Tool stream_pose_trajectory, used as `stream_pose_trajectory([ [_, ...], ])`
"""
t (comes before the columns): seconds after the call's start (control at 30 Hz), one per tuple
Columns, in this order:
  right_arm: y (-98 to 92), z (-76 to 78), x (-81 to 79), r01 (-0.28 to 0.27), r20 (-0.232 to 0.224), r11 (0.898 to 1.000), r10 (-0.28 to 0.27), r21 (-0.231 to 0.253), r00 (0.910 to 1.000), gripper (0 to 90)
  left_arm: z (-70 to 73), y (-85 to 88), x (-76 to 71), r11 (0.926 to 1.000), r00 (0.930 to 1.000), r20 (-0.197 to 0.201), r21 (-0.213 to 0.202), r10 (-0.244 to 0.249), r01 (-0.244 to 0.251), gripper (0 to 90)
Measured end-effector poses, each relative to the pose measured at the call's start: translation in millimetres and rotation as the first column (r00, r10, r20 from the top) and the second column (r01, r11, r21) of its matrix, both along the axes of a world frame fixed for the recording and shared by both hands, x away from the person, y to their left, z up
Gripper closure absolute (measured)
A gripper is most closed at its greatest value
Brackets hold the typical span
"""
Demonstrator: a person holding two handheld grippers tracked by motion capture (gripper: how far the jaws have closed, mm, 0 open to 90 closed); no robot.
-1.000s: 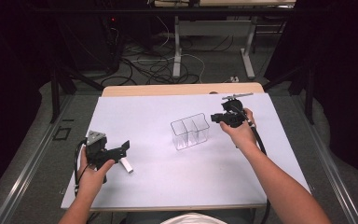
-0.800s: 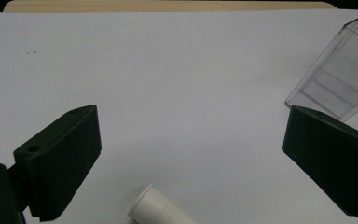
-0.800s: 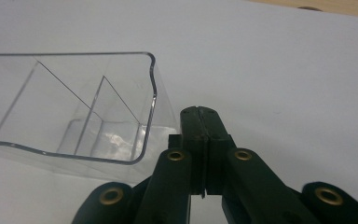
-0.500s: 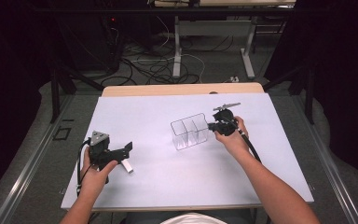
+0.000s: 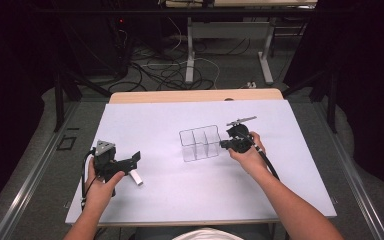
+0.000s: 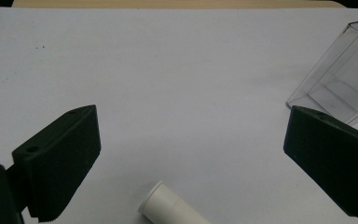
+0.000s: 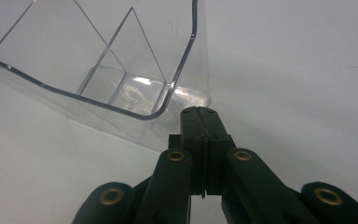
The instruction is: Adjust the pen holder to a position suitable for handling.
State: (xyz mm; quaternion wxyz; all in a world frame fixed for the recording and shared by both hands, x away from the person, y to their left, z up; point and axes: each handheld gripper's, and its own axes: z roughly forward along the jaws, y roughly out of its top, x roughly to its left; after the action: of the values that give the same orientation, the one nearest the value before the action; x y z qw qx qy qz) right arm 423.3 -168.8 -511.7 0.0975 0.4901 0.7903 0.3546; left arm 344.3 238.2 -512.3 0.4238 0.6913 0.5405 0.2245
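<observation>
- My right gripper point(image 5: 225, 143) has its 2 black jaws pressed flat together with nothing between them, and its tip sits just beside the right-hand wall of the clear plastic organiser box with 3 compartments point(image 5: 200, 144), low down near its base.
- Whether the tip actually touches that wall I cannot tell from the right gripper view; if it does, a little more push could skid the light box point(image 7: 121, 79) across the smooth white table sheet point(image 5: 155, 120), because nothing braces it on the far side.
- With the jaws shut like this I have no hold on the wall at all, so any attempt to steady or lift the box would simply slip off it.
- My left gripper point(image 5: 130, 165) stands wide open and holds nothing; the small white plastic cylinder point(image 5: 136, 177) lies on the sheet just below the gap between the jaws, well apart from the box.
- In the left gripper view the white cylinder point(image 6: 175, 207) points lengthwise toward me, low in the gap. If I close from here the pads may catch only its end, and a round thing pinched that way could roll or squirt out.
- If the box shifts while I carry the cylinder over, I could miss the compartment or knock the thin rim and tip it.
</observation>
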Motion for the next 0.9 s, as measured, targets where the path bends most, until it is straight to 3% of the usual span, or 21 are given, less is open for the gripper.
stream_pose_trajectory([
  [0.17,7.3,1.1,-7.8,-0.013,-0.009,1.000,0.013,0.004,0.9999,90.0,0.2,1.8,0.0,1.0000,1.0000,0.000,-0.004,0.008,-0.008,3.9],
  [0.23,10.0,-0.3,-9.3,-0.018,0.001,0.999,0.018,0.038,0.9998,90.0,0.4,2.9,0.1,0.9999,0.9999,0.003,-0.004,0.010,-0.010,3.9],
  [0.27,10.5,1.2,-10.3,-0.020,-0.022,1.000,0.021,0.022,0.9996,90.0,0.6,3.8,0.0,0.9999,0.9999,0.002,-0.003,0.011,-0.011,3.9],
  [0.37,13.8,1.2,-12.2,-0.033,-0.016,0.999,0.033,0.017,0.9993,90.0,0.7,5.6,0.1,0.9998,0.9998,0.004,-0.009,0.018,-0.018,3.9],
  [0.4,15.7,0.7,-12.9,-0.029,-0.019,0.999,0.030,0.045,0.9994,90.0,0.9,6.4,0.0,0.9998,0.9998,0.003,-0.009,0.020,-0.020,3.9],
  [0.5,16.1,1.1,-14.2,-0.038,-0.029,0.999,0.039,0.027,0.9988,90.0,1.3,9.3,0.0,0.9995,0.9996,0.001,-0.013,0.028,-0.028,3.9],
  [0.7,14.4,0.0,-14.0,-0.039,-0.054,0.997,0.043,0.065,0.9976,90.0,1.0,13.5,1.0,0.9983,0.9988,-0.008,-0.032,0.048,-0.048,3.9],
  [0.9,10.7,2.0,-15.2,-0.051,-0.029,0.996,0.053,0.069,0.9982,90.0,1.9,15.1,0.5,0.9976,0.9984,-0.017,-0.042,0.054,-0.054,3.9],
])
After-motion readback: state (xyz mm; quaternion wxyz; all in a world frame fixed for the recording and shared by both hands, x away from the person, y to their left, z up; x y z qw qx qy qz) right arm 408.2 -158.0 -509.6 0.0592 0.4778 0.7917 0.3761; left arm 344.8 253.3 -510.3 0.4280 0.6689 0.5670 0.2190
